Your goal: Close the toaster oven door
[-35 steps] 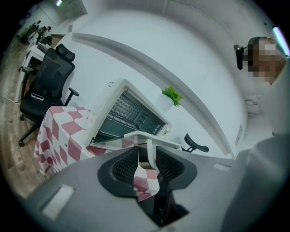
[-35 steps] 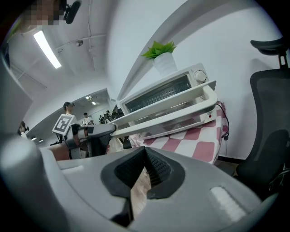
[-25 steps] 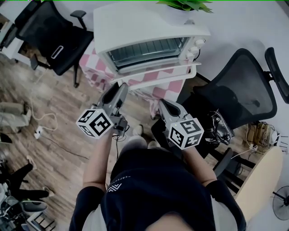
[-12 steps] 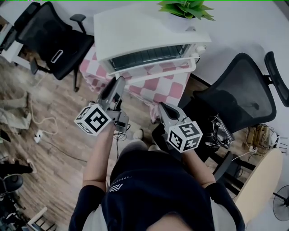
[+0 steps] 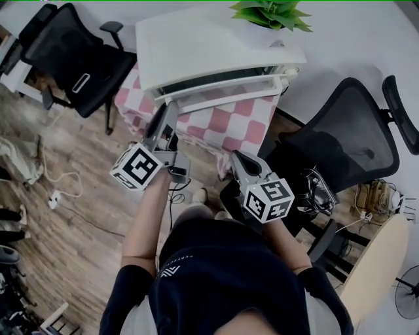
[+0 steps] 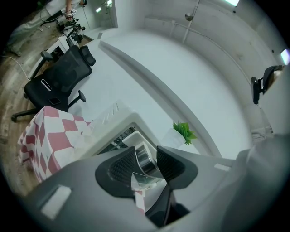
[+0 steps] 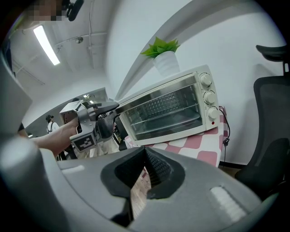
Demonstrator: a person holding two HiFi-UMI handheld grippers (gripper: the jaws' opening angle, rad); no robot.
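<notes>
A white toaster oven (image 5: 209,46) stands on a table with a pink checked cloth (image 5: 229,124). Its glass door (image 7: 163,111) stands upright against the oven front. My left gripper (image 5: 168,110) reaches up to the door's top left end. In the left gripper view the shiny door handle (image 6: 144,159) fills the gap between the dark pads, and my left gripper (image 6: 146,156) is closed on it. My right gripper (image 5: 236,156) hangs lower, short of the table edge, shut with nothing in it; its pads (image 7: 154,165) meet at the tips.
A potted green plant (image 5: 268,13) sits on top of the oven at the right. A black office chair (image 5: 344,144) stands to the right of the table and another (image 5: 72,52) to the left. Cables lie on the wooden floor (image 5: 65,190).
The oven door has swung up from half open to upright against the oven. My left gripper rose and moved forward with its handle. The right gripper barely moved.
</notes>
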